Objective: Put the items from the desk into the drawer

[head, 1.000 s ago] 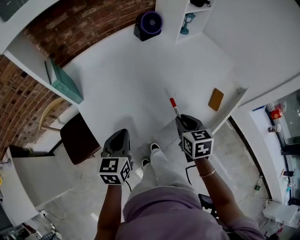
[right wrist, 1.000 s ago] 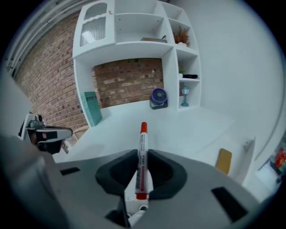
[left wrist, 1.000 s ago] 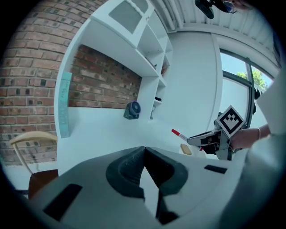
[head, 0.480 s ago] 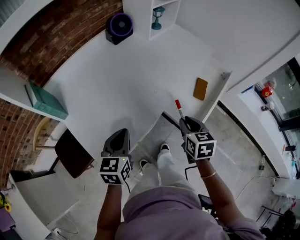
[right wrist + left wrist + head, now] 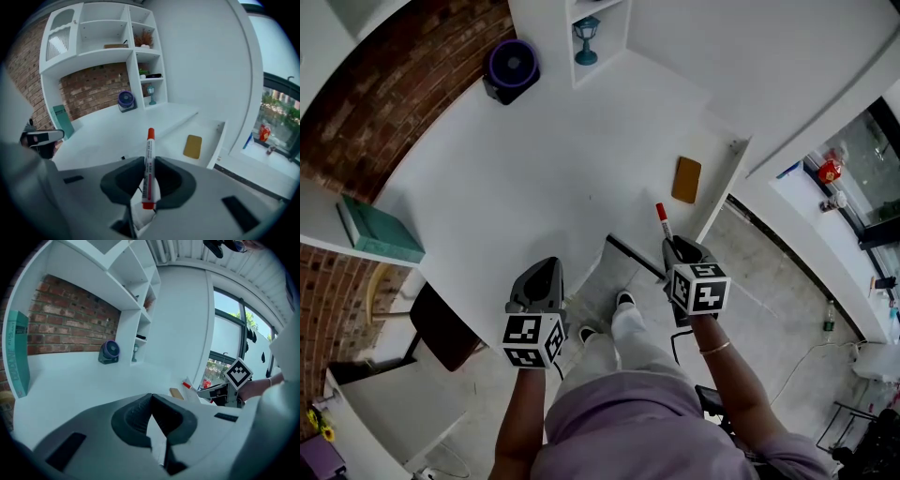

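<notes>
While our right gripper (image 5: 149, 187) clamps the red marker (image 5: 149, 164) near the open drawer (image 5: 208, 133) (tan pad (image 5: 192, 146) already inside), we judge only the drop remains; left gripper (image 5: 152, 416) closed, empty.

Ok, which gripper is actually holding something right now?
The right gripper, shut on a red-capped marker. The left gripper has its jaws together with nothing between them.

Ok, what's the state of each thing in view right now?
Left gripper: jaws shut, nothing between them.
Right gripper: jaws shut on the marker.
Marker: red cap on, held off the desk, pointing forward.
Drawer: open.
Tan pad: lying flat in the drawer.
</notes>
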